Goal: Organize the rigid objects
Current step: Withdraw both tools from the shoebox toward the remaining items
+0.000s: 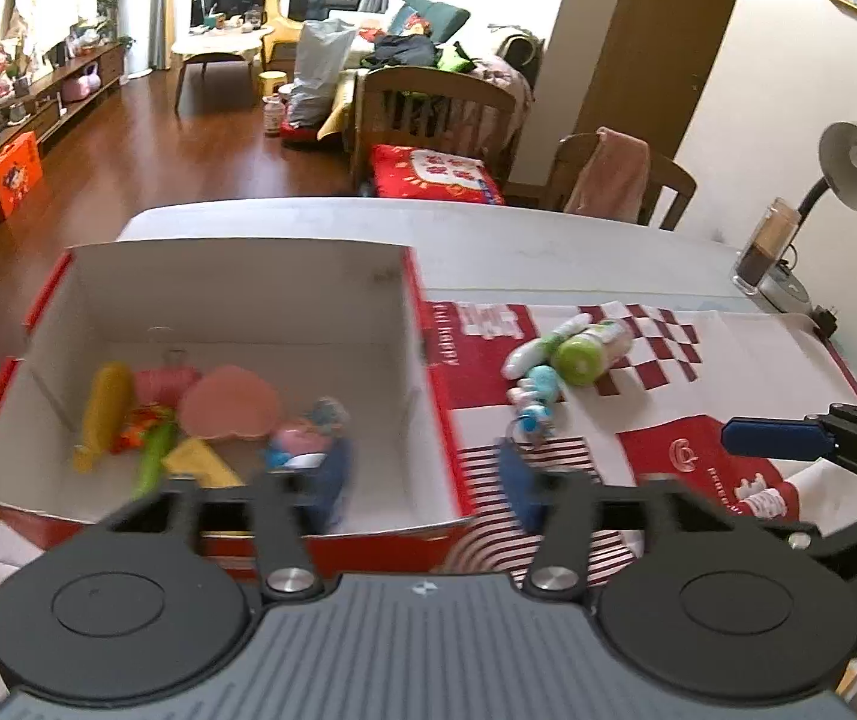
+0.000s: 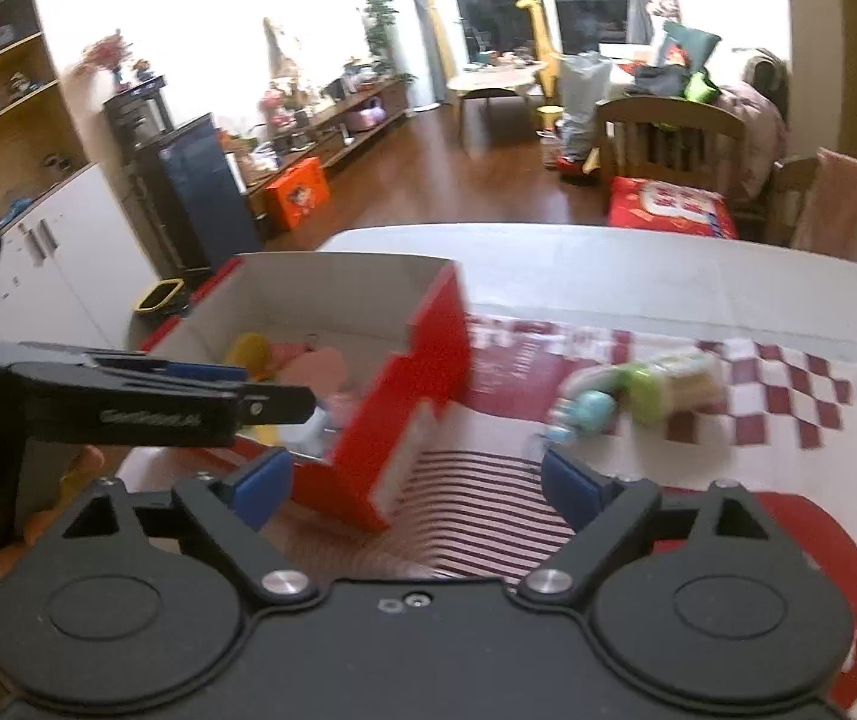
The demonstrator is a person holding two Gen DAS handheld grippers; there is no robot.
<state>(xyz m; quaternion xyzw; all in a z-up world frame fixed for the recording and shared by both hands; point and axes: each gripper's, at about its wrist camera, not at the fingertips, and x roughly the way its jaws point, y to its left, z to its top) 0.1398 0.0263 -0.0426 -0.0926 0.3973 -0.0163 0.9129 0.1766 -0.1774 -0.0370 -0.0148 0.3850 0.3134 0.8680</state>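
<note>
I find both tools, left (image 1: 422, 483) and right (image 2: 416, 489), open and empty; the bottle (image 1: 593, 348) lies mid-surface beside the box (image 1: 422, 324), likely light, stiff, slippery: grip its middle.

We see a desk lamp (image 1: 854, 165) at the table's (image 1: 548, 240) far corner, wooden chairs (image 1: 437, 111) behind it, a yellow giraffe (image 2: 539, 30) by the window and an orange box (image 2: 298, 192) on the floor.

left gripper (image 1: 428, 480): fingers apart, seemingly empty | right gripper (image 2: 422, 480): fingers wide apart, empty
</note>
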